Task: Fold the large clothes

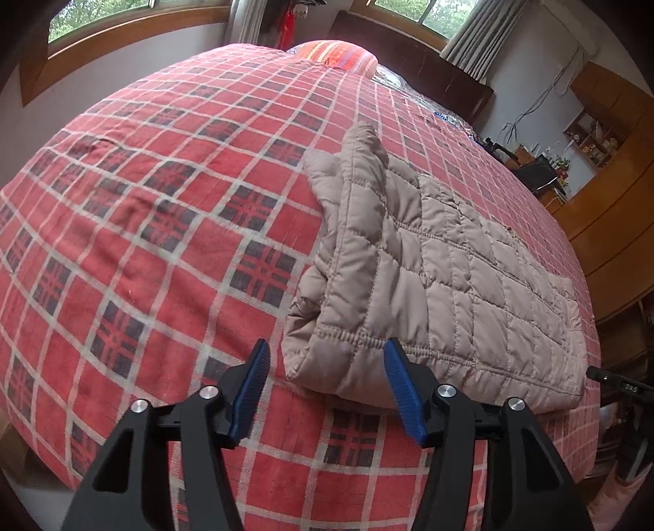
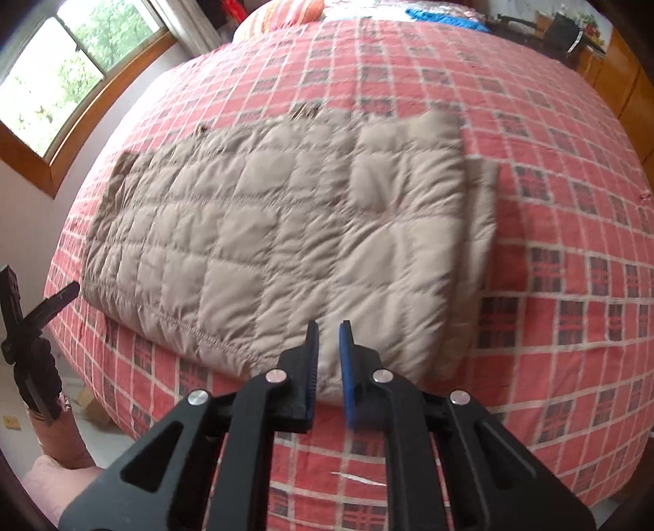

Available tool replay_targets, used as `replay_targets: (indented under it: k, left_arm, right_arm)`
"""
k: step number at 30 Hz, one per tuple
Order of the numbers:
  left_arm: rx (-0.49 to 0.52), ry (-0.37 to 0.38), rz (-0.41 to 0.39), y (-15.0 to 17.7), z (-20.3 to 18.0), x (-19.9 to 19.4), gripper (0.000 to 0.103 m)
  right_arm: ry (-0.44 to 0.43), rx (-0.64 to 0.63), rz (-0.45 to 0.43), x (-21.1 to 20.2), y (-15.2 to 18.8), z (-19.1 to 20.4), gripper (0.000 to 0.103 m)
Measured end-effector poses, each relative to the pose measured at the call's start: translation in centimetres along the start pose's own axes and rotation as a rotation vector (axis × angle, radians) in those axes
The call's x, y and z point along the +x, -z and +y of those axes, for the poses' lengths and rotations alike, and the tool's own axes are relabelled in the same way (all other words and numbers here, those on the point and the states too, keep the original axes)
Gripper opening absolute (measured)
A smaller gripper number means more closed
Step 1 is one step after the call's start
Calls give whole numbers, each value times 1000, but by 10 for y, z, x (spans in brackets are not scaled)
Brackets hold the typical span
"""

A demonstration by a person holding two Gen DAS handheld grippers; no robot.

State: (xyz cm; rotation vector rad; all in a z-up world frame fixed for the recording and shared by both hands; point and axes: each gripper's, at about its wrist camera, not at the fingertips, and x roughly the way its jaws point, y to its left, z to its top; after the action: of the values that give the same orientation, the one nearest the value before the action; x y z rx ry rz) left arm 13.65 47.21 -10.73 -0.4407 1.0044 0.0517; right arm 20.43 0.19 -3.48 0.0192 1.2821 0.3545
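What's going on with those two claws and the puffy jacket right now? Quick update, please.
Left gripper open, empty, at the jacket's near corner. Right gripper nearly closed over its near edge; grip unclear. Beige quilted jacket folded flat on the plaid bedspread. Nothing in the way.

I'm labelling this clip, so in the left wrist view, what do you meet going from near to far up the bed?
Left gripper → folded beige quilted jacket → red plaid bedspread → orange striped pillow → dark headboard → window.
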Motion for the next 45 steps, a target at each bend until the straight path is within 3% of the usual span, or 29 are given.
replay_targets:
  k: [9,17,23,29,33,36,40,45]
  left_arm:
    - [-1,33,-2,11,-9,11,68]
    - [-30,18,-12,9,-11,32,74]
    - [-93,-64,-72,21,-1,10,73]
    - [-153,-15,-26,17,17,20,75]
    - [-264,152,67,17,32,45,74]
    - [-289,195,55,17,31,49,74]
    - [-320,202,51,10,29,56,62]
    - [-252,133,-4,1,6,50,21]
  right_arm:
    - [25,12,67,40,1,2,7]
    - [14,24,106,69,-1,-5,6]
    - [4,35,110,73,-4,-7,4]
    - [18,27,102,75,-4,-10,4]
    - [-11,44,96,79,0,-7,4]
    - [-16,44,100,79,0,-10,4]
    - [-11,39,100,78,0,-13,4]
    - [-8,45,99,75,4,-13,3]
